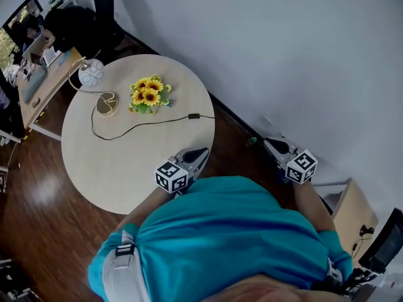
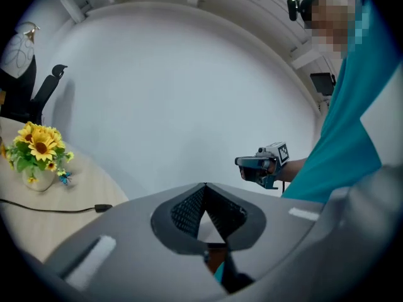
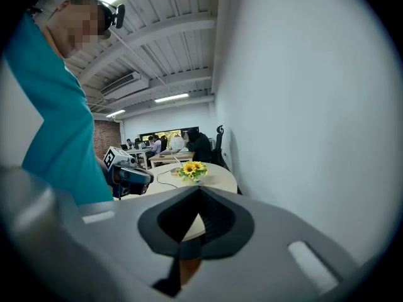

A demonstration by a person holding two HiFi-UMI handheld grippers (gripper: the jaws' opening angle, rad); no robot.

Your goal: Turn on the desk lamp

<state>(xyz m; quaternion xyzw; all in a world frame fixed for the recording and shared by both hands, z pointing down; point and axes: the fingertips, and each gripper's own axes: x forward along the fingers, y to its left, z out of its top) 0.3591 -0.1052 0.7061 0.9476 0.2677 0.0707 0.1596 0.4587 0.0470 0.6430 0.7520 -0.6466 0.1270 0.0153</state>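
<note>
The desk lamp has a white globe shade (image 1: 91, 73) on a curved gold arm and a round base (image 1: 107, 104) at the far left of the round table (image 1: 126, 168). Its black cord (image 1: 135, 127) runs to an inline switch (image 1: 194, 116) near the table's right edge. My left gripper (image 1: 200, 151) hovers over the table's near right edge, jaws shut and empty, a short way in front of the switch (image 2: 102, 207). My right gripper (image 1: 275, 145) is off the table to the right, above the floor, shut and empty. The shade (image 2: 16, 55) shows at the far left of the left gripper view.
A small vase of sunflowers (image 1: 150, 93) stands between the lamp base and the switch. A white wall (image 1: 283, 55) runs close behind the table. Desks with people (image 1: 38, 55) and a black chair (image 1: 104, 5) lie beyond it. Wood floor (image 1: 38, 219) surrounds the table.
</note>
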